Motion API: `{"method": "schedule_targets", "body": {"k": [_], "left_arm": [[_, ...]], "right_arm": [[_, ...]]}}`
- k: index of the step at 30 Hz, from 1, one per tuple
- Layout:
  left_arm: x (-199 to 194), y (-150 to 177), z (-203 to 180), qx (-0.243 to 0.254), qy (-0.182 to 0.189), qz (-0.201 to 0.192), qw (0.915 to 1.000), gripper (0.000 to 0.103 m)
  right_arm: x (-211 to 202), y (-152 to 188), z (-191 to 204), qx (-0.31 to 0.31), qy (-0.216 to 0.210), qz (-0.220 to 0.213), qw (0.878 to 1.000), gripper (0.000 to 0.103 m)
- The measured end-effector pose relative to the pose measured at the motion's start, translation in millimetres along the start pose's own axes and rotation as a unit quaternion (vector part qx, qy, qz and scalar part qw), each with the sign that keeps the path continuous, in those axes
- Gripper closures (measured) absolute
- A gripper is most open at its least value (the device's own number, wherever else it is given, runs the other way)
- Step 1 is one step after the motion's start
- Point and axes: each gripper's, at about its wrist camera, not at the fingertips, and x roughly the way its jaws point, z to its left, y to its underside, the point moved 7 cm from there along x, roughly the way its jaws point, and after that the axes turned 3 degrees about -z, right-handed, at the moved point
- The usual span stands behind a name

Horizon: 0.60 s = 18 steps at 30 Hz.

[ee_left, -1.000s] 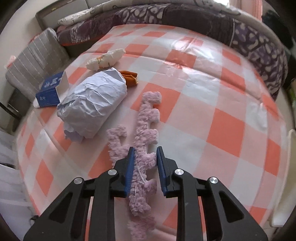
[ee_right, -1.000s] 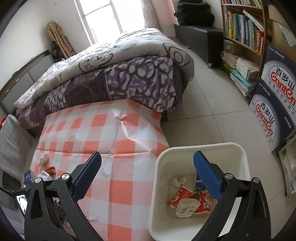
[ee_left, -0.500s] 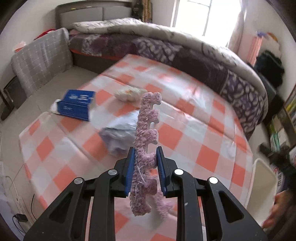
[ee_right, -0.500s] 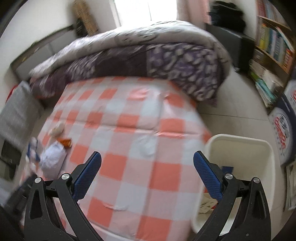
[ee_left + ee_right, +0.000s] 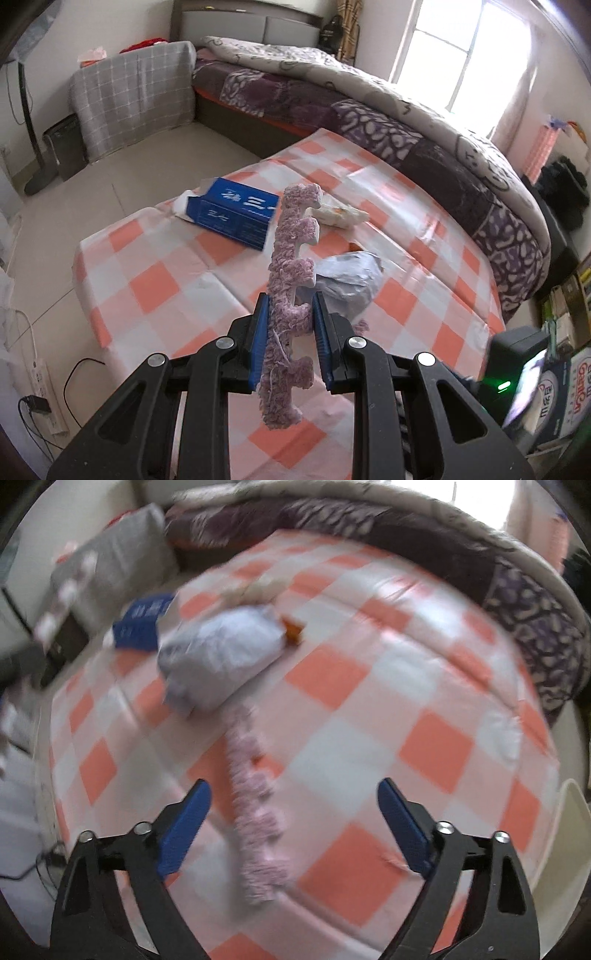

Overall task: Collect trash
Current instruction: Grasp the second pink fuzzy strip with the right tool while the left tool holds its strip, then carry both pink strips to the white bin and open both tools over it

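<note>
A big bed [image 5: 332, 96] with a purple quilt [image 5: 424, 122] stands by a bright window [image 5: 458, 55]. The floor [image 5: 122, 177] is pale.

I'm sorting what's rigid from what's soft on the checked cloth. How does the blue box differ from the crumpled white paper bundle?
The blue box is flat-sided with sharp edges and white print; the crumpled white paper bundle is rounded, wrinkled and unprinted. The blue box lies near the far edge of the checked cloth with an end flap open; the bundle lies nearer the middle. Both rest on the cloth, ungripped.
</note>
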Motion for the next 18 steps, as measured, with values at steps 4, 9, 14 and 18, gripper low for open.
{"method": "schedule_targets", "body": {"k": [4,9,14,18], "left_arm": [[1,-1,10,-0.008,-0.006,0.000,0.9999,0.079],[4,1,18,-0.017,-0.015,0.004,0.9997,0.079],[0,-4,15,-0.019,-0.017,-0.006,0.9997,0.079],[-7,-7,8,-0.014,-0.019,-0.023,0.9995,0.079]], "right_arm": [[15,10,16,-0.024,-0.002,0.024,0.999,0.044],[11,6,20,-0.031,-0.001,0.008,0.999,0.081],[-15,-12,7,-0.004,-0.006,-0.040,0.999,0.081],[-46,-28,-10,0.021,0.002,-0.094,0.995,0.081]]}}
